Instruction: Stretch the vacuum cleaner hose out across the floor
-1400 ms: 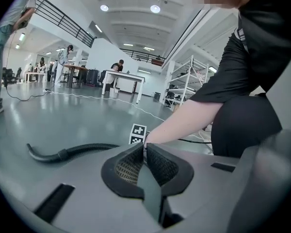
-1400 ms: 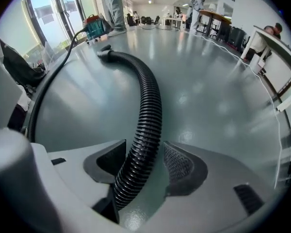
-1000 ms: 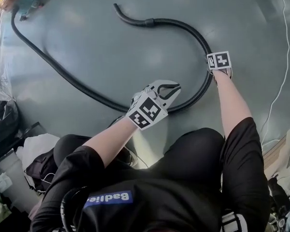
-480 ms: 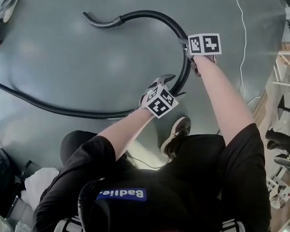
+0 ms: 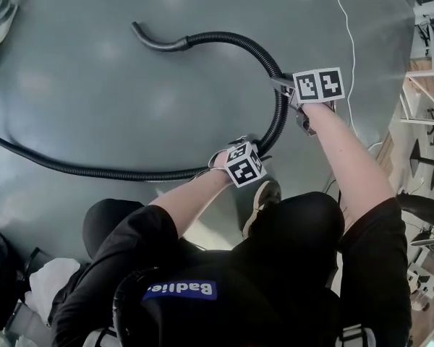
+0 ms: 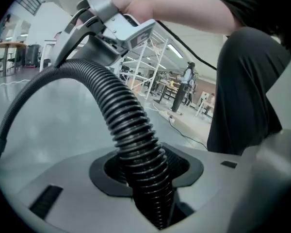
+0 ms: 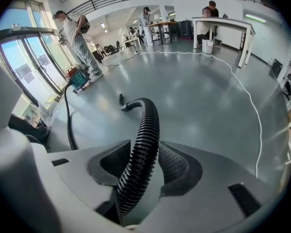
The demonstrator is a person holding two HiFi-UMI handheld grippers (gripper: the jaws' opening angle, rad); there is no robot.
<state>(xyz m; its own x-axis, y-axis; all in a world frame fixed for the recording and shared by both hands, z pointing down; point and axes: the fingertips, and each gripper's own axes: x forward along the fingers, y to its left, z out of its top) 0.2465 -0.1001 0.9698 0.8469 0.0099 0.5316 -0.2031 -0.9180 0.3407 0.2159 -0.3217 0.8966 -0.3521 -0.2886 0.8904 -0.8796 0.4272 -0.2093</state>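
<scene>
A black ribbed vacuum hose (image 5: 281,118) lies on the grey floor, running in from the left and looping round to its smooth nozzle end (image 5: 155,42). My left gripper (image 5: 254,144) sits low on the loop. Its jaws are closing, and in the left gripper view the hose (image 6: 121,115) fills the gap between the pads (image 6: 177,164). My right gripper (image 5: 283,85) holds the hose higher on the same bend. In the right gripper view the hose (image 7: 148,130) rises from between its jaws, then arches down to the floor.
A teal vacuum body (image 7: 78,79) stands by the windows beside a standing person (image 7: 75,38). A white cable (image 5: 351,56) snakes over the floor at the right. Tables (image 7: 223,25) and more people are at the back. My shoe (image 5: 264,197) is just behind the left gripper.
My left gripper came down over the hose, opened round it and closed on it. The right gripper kept its hold and moved slightly, and the loop between them tightened.
</scene>
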